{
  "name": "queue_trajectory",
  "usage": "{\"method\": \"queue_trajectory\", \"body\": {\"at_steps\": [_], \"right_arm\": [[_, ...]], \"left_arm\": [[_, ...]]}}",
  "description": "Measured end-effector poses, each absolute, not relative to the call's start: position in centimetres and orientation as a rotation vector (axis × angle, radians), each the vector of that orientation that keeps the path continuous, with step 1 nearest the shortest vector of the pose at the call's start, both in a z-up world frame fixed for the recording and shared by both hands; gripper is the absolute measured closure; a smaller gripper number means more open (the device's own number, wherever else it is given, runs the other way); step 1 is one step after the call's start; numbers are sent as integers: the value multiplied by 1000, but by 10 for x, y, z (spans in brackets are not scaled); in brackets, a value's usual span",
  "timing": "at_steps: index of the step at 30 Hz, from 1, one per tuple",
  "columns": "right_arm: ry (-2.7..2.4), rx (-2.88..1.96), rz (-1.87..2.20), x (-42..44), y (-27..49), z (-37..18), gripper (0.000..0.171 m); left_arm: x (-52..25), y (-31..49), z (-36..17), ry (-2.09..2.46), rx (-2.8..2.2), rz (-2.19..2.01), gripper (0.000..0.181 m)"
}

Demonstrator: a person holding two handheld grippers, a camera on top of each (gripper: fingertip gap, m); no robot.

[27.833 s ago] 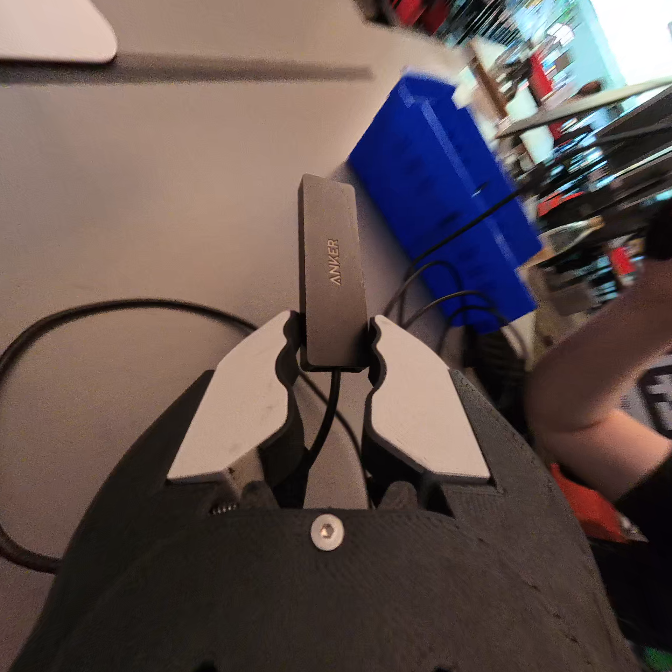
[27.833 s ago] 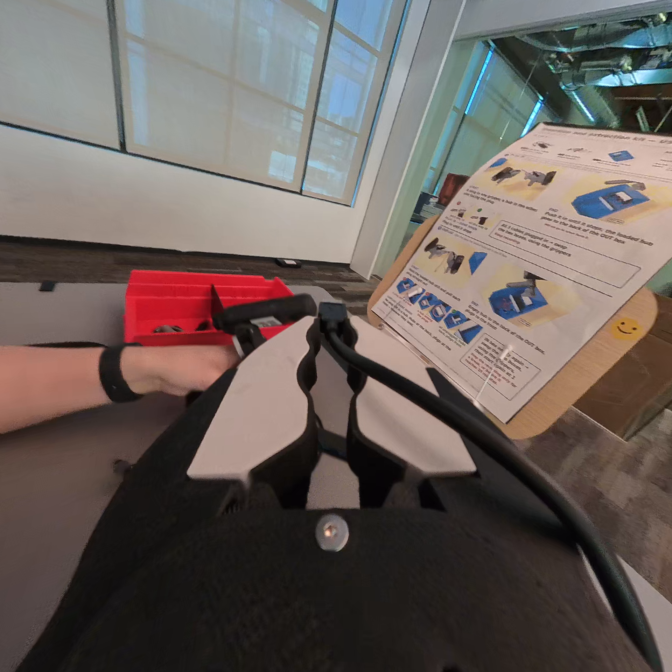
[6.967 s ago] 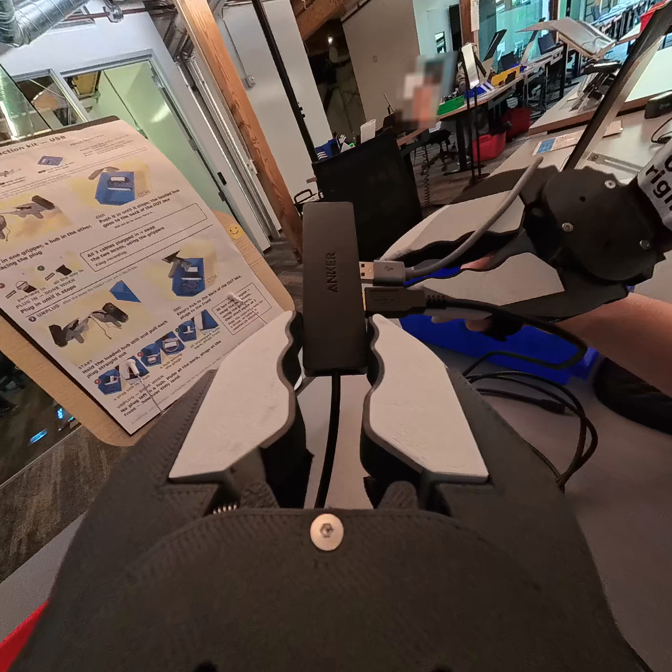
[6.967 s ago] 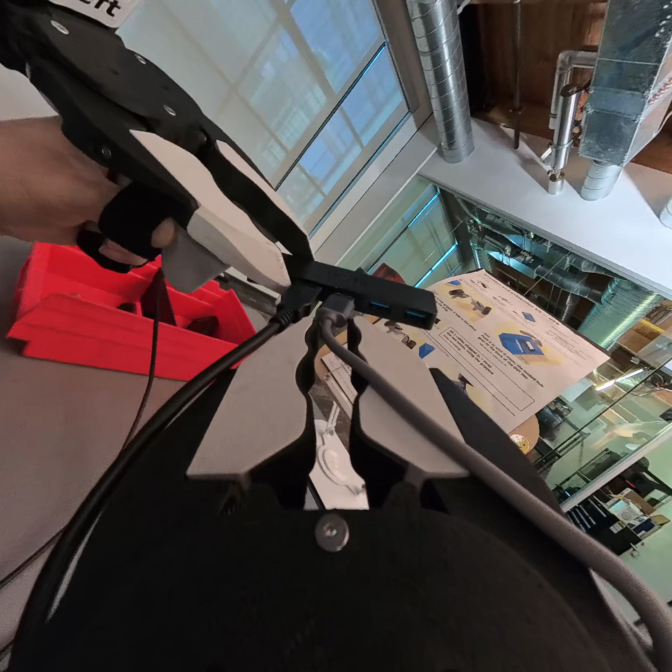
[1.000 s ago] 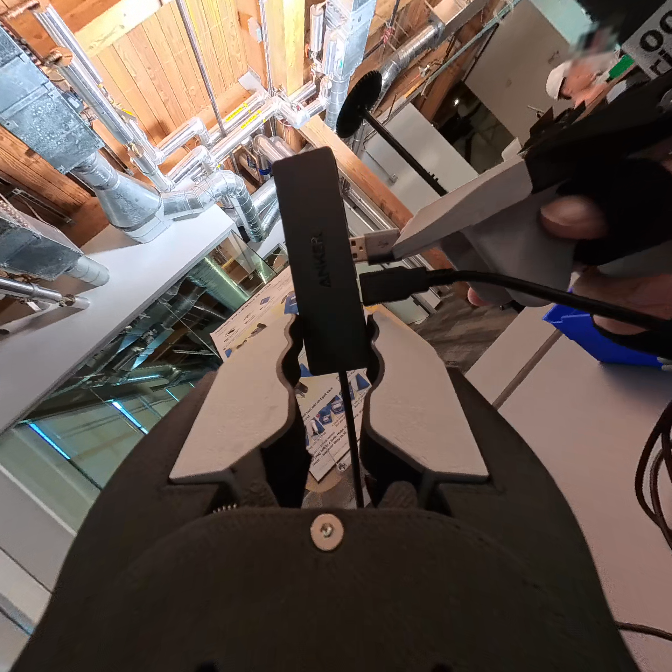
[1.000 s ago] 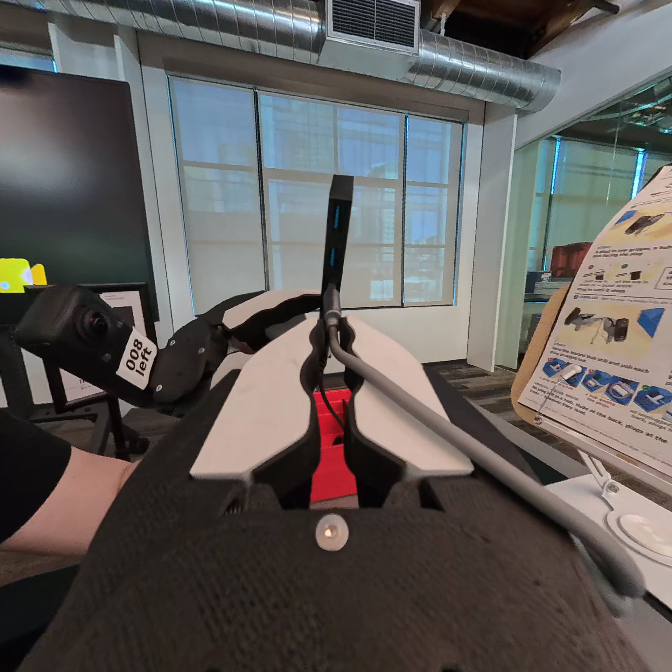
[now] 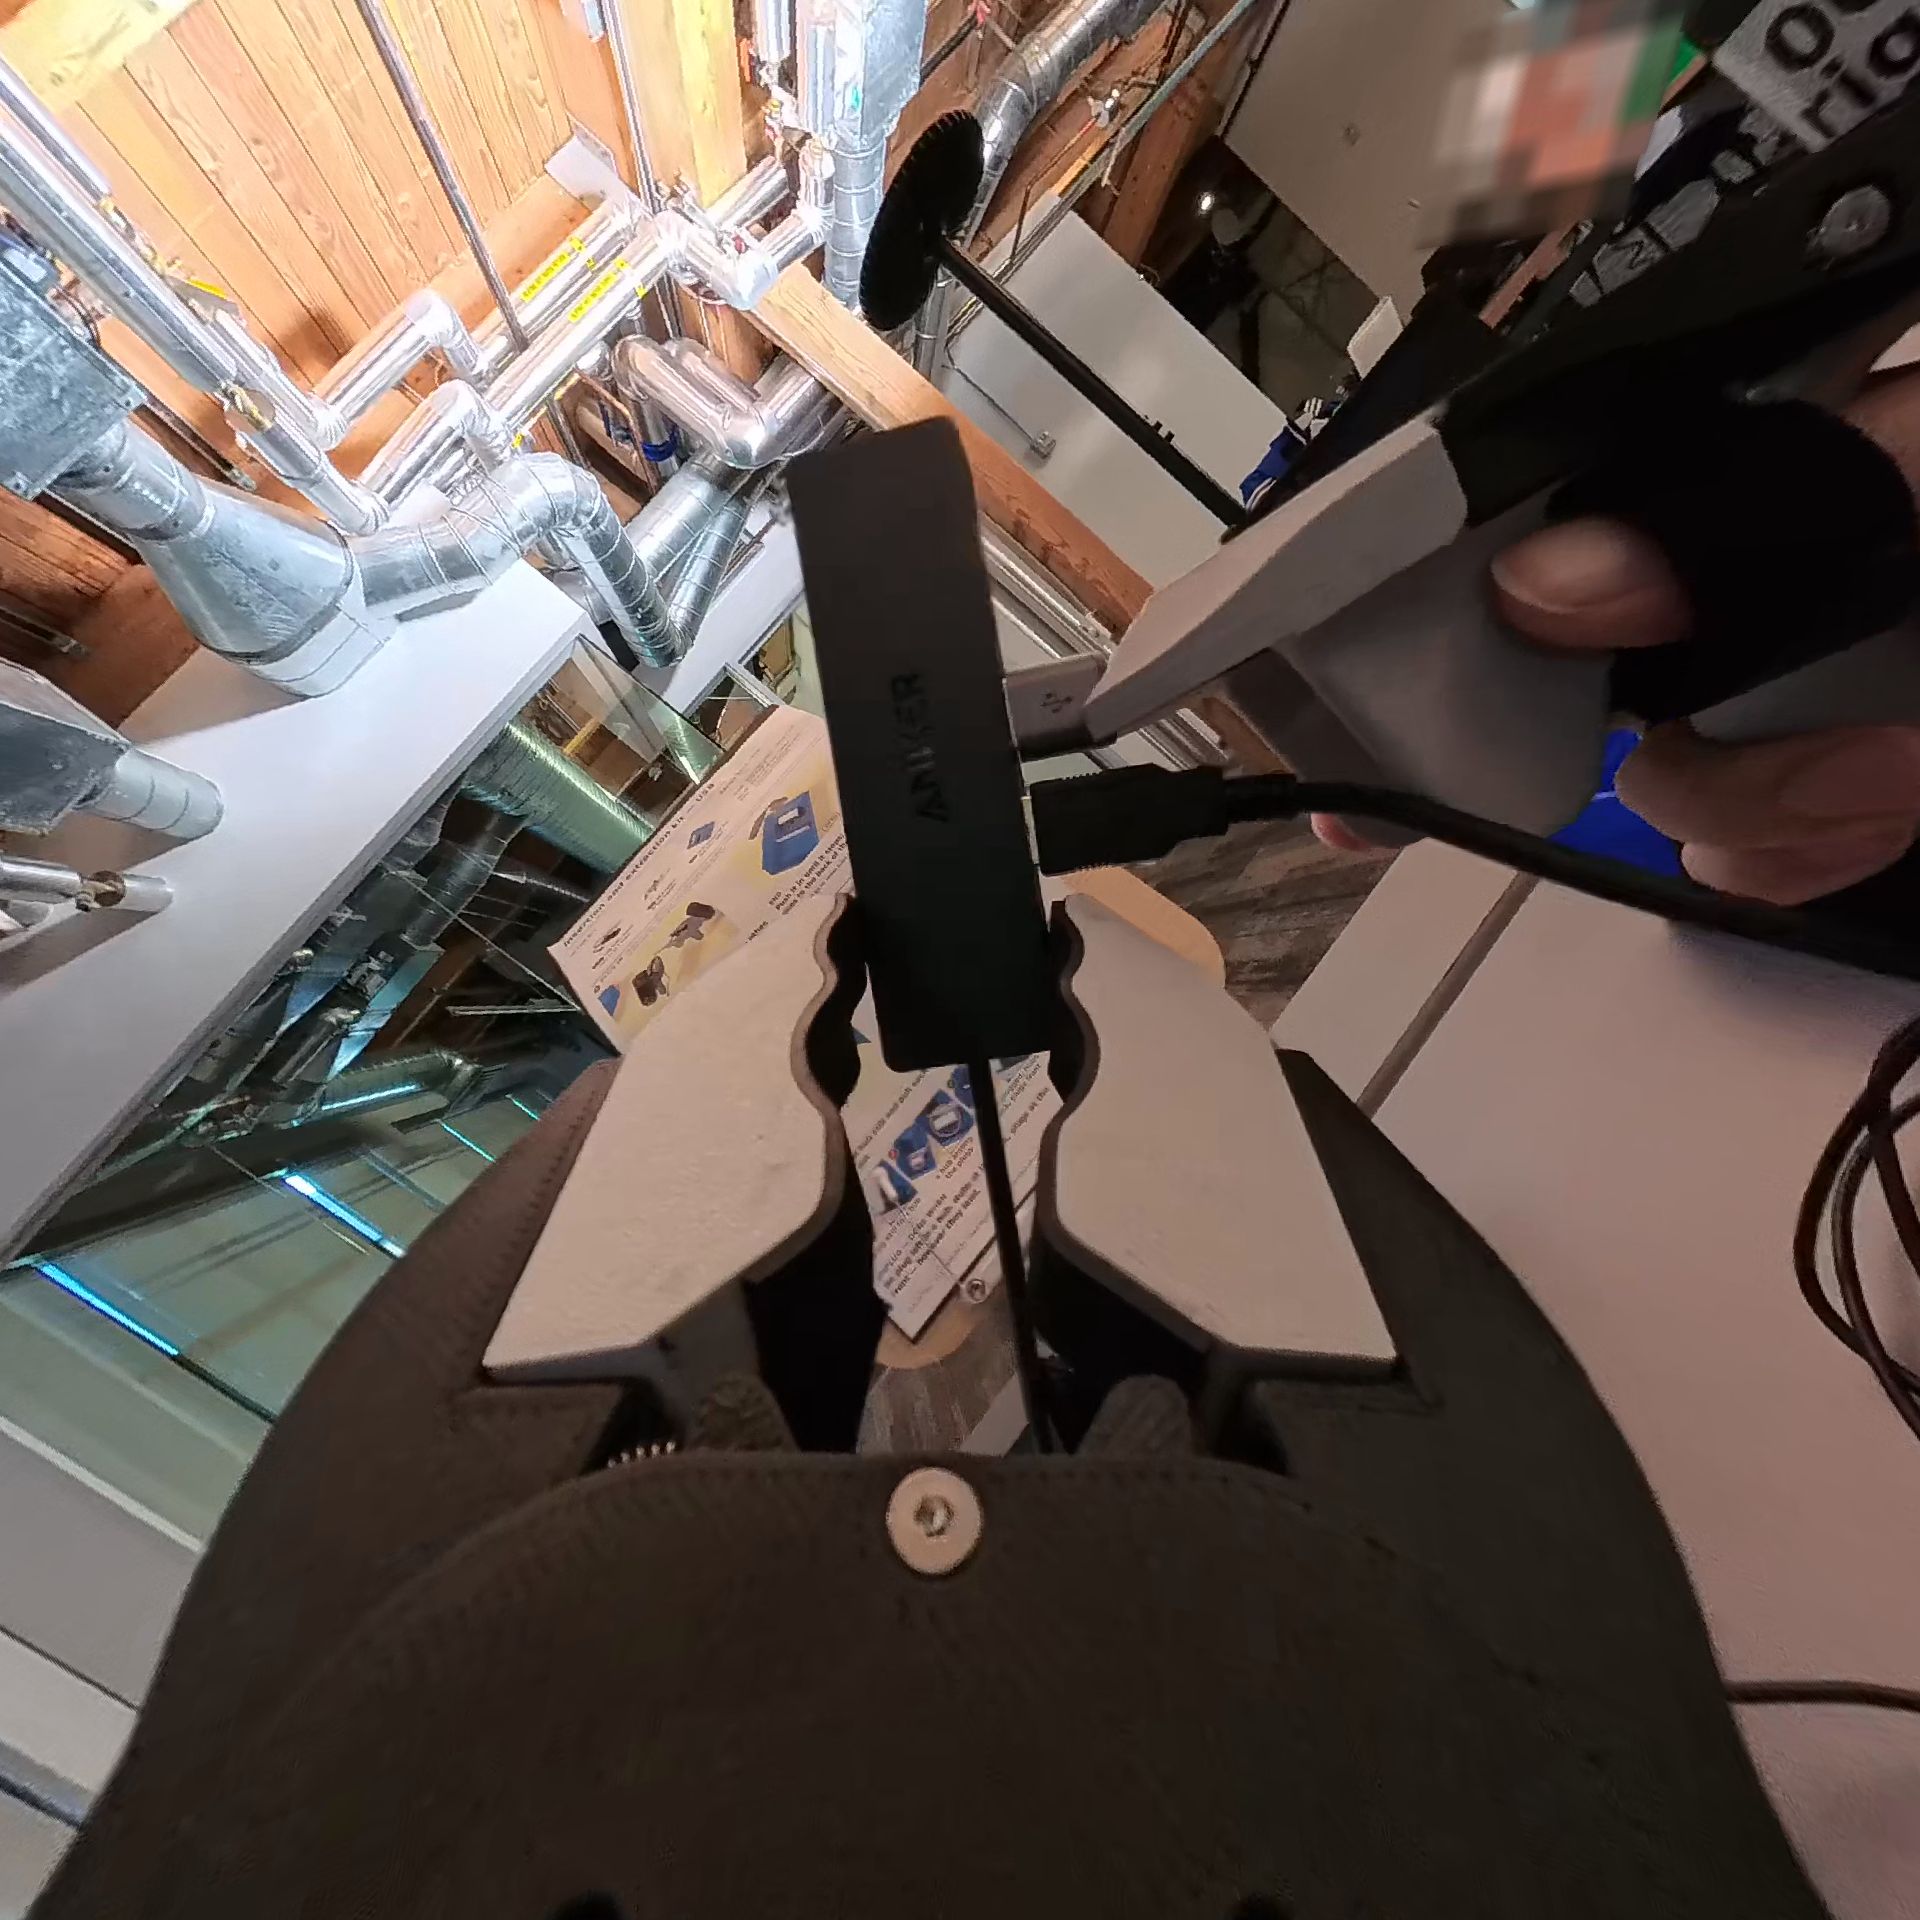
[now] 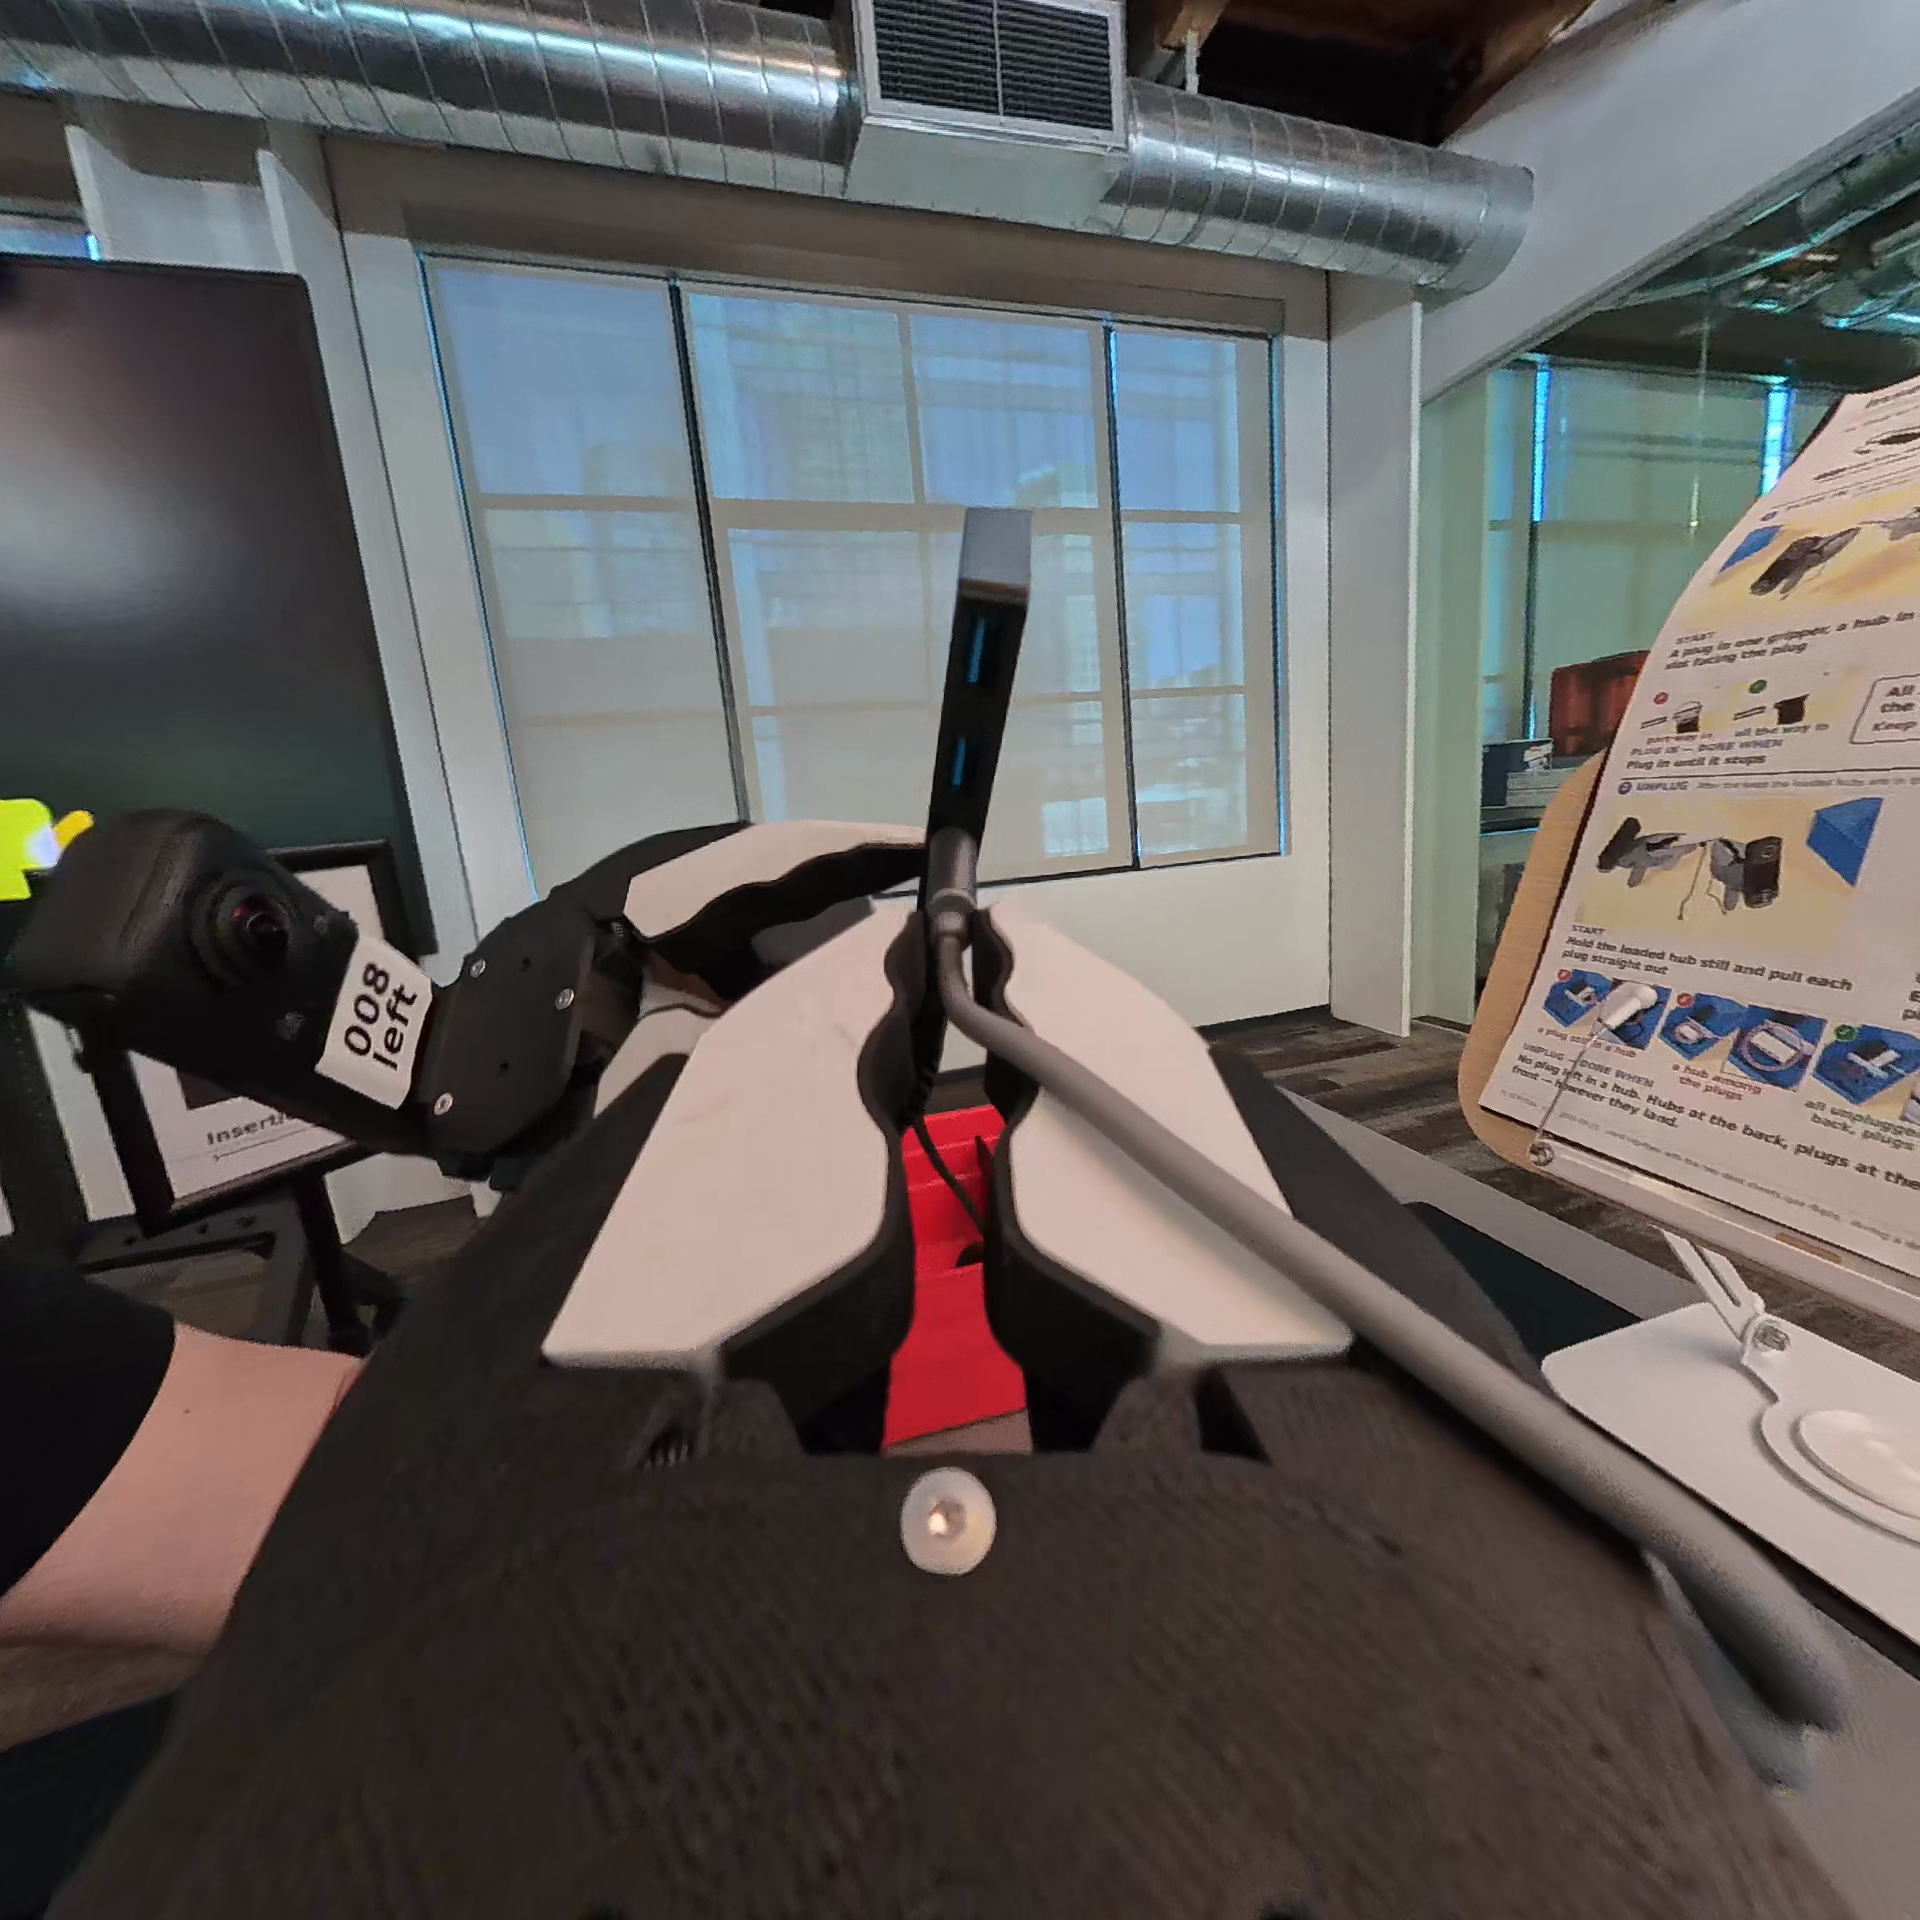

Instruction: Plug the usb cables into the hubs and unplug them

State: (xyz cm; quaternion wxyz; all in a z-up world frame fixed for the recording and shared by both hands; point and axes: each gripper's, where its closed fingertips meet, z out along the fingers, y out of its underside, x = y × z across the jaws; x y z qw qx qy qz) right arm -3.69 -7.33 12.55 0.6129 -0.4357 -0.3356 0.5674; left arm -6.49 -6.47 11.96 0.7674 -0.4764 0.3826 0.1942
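Both tongs are seen closed on their loads. By the left tongs [image 7: 951, 966] the lower end of the black hub [image 7: 920, 748] is clamped, the hub standing up and tilted slightly, raised off the counter [image 7: 1621, 1195]. By the right tongs [image 8: 943, 940] the plug of the grey cable [image 8: 1226, 1195] is pinched, the cable trailing back over the right finger.

In the left wrist view, the black cable's plug [image 7: 1127, 816] is shown seated in the hub's side port nearest the left tongs. Just above it, the silver plug [image 7: 1049, 707] is pressed toward the next port, with a stretch of bare metal showing, so it is judged to be only partly inserted. In the right wrist view, two blue-lit ports [image 8: 971, 696] farther up the hub are seen unfilled.

One cable can thus be counted as plugged, a second as being driven home. Left to do, by this judgement: the seating of the grey cable, any remaining ports, and then the whole unplugging. A loose bundle of dark cables [image 7: 1860, 1226] lies on the counter at the right edge, and a red bin [image 8: 940, 1278] is glimpsed between the right fingers.
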Motion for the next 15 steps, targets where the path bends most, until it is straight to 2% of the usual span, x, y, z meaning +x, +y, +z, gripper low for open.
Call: {"method": "queue_trajectory", "body": {"at_steps": [6,11,15], "right_arm": [[-794,-958,1363,-39,-73,124,162],[-825,-1008,1397,-47,-68,113,149],[-831,-1090,1410,-54,-63,103,155]], "left_arm": [[-68,-65,122,839,-1028,440,149],[-76,-60,126,771,-1056,481,149],[-75,-60,124,782,-1069,446,149]]}}
